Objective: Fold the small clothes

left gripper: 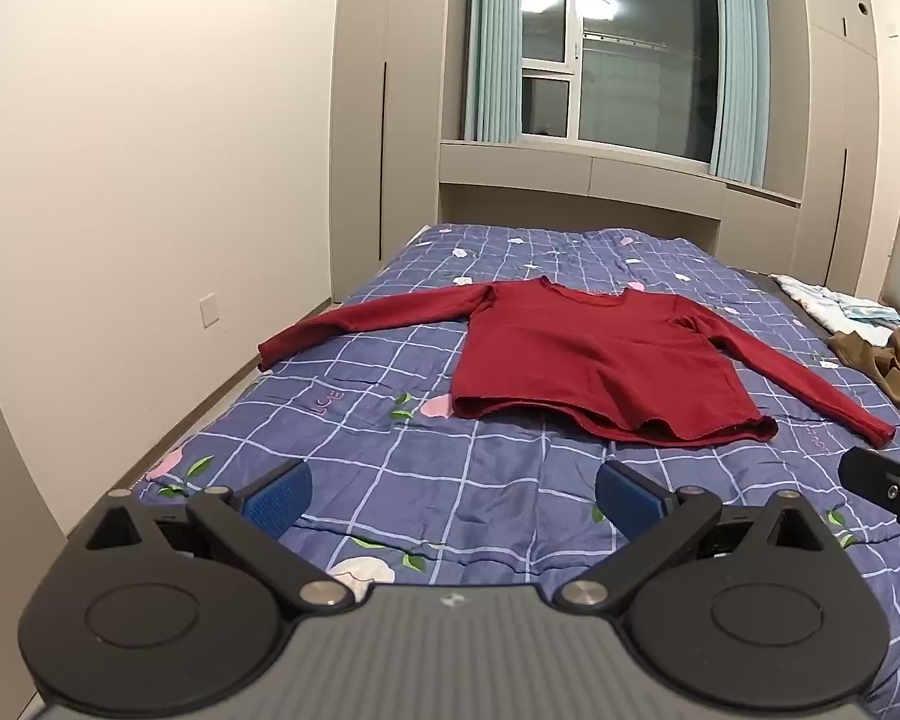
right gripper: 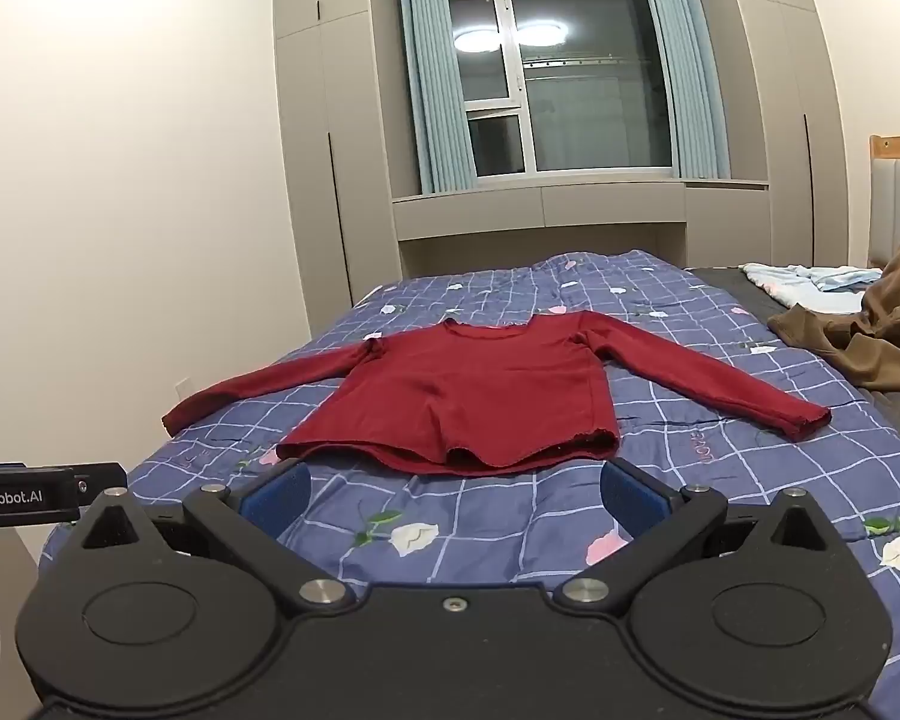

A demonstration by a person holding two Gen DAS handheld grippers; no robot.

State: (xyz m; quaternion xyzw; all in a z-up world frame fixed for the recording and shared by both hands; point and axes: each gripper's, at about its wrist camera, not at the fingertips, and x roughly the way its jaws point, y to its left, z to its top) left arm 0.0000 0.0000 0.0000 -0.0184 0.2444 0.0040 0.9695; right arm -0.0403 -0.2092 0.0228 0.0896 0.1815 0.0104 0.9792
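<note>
One red long-sleeved top (left gripper: 594, 366) lies flat on a bed, both sleeves spread wide, its wavy hem facing the cameras and its neckline toward the window (left gripper: 618, 60). The left sleeve's cuff reaches close to the bed's left edge; the right cuff ends short of a brown garment (right gripper: 870, 336) heaped at the bed's right side, with pale blue-and-white cloth (right gripper: 810, 282) beyond it. Bare blue checked quilt (left gripper: 498, 492) lies open between the hem and the bed's near edge. Two hand-held grippers hover there above the quilt: the left hand-held gripper (left gripper: 453, 495) and the right hand-held gripper (right gripper: 455, 495), each with jaws spread wide and empty, clear of the top.
</note>
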